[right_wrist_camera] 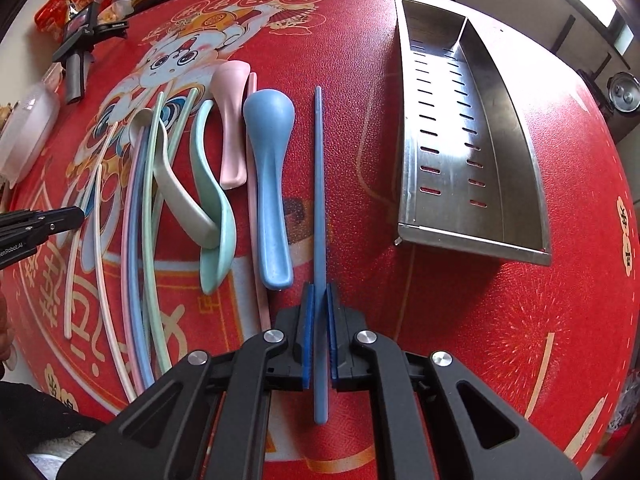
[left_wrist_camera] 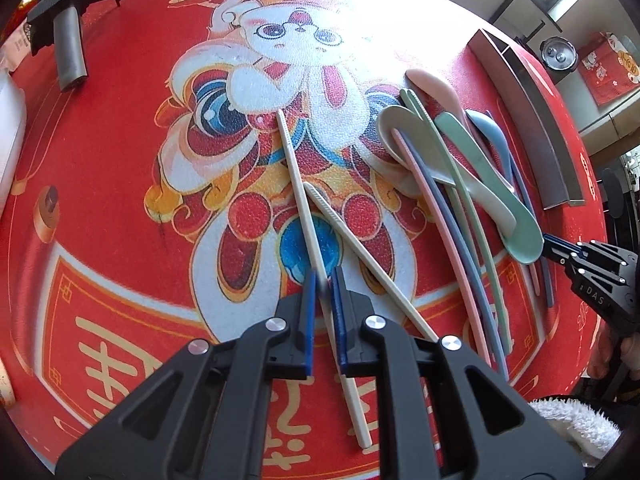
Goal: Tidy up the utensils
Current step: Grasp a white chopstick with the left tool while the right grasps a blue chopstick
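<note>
My left gripper (left_wrist_camera: 324,276) is shut on a cream chopstick (left_wrist_camera: 296,176) that points away over the red mat. A second cream chopstick (left_wrist_camera: 360,256) lies crossed beside it. My right gripper (right_wrist_camera: 319,290) is shut on a blue chopstick (right_wrist_camera: 319,184) and holds it pointing forward. Left of it lie a blue spoon (right_wrist_camera: 270,184), a pink spoon (right_wrist_camera: 230,120), a green spoon (right_wrist_camera: 214,208), a cream spoon (right_wrist_camera: 176,184) and several coloured chopsticks (right_wrist_camera: 138,240). The steel utensil tray (right_wrist_camera: 496,240) stands at the right, with two empty slotted compartments.
The pile of spoons and chopsticks (left_wrist_camera: 460,184) lies at the right of the left wrist view, with the steel tray (left_wrist_camera: 532,108) beyond it. A black and grey tool (left_wrist_camera: 68,40) lies at the far left. A white container (right_wrist_camera: 28,132) and snack packets (right_wrist_camera: 76,4) sit at the mat's far-left edge.
</note>
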Tool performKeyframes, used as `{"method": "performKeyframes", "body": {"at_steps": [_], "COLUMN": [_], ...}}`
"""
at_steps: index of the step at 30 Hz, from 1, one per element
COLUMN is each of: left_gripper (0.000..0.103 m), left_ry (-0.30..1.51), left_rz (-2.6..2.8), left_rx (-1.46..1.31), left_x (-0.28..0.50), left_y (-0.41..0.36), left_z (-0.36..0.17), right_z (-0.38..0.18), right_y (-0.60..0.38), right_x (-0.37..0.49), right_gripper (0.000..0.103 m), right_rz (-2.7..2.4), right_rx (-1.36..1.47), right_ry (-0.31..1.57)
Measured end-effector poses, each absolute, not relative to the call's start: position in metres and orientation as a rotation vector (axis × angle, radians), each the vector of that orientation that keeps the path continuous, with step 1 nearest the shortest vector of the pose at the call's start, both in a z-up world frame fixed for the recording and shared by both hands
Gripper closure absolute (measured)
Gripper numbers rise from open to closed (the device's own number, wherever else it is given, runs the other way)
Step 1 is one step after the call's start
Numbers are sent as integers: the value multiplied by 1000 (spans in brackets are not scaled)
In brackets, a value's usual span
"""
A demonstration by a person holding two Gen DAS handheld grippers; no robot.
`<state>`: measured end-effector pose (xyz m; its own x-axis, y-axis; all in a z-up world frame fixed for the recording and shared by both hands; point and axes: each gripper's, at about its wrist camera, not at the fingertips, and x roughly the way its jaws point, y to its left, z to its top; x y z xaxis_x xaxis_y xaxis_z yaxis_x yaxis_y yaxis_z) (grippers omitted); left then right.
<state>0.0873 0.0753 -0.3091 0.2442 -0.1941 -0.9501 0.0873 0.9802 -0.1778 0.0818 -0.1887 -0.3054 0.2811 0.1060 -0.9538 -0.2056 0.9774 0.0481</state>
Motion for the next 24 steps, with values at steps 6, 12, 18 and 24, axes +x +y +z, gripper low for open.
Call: {"method": "performKeyframes", "body": {"at_steps": [6, 12, 18, 24], "left_gripper": [89, 91, 93, 93], "left_ry": [1282, 1252, 1251, 1192], "left_rz": [-164, -137, -191, -200], "left_rx": [-42, -23, -197, -279], "left_x": [84, 79, 72, 63], "left_y": [66, 59, 85, 105], "left_z": [-309, -309, -302, -278], "right_z": [-306, -305, -304, -298], "right_y": [-189, -181, -190, -195], "right_x": [85, 82, 76, 68], "right_gripper": [96, 96, 96, 97], "right_rz": [200, 189, 223, 247], "right_rx": [-84, -149, -63, 30], "right_ry": [1265, 1240, 1258, 1254]}}
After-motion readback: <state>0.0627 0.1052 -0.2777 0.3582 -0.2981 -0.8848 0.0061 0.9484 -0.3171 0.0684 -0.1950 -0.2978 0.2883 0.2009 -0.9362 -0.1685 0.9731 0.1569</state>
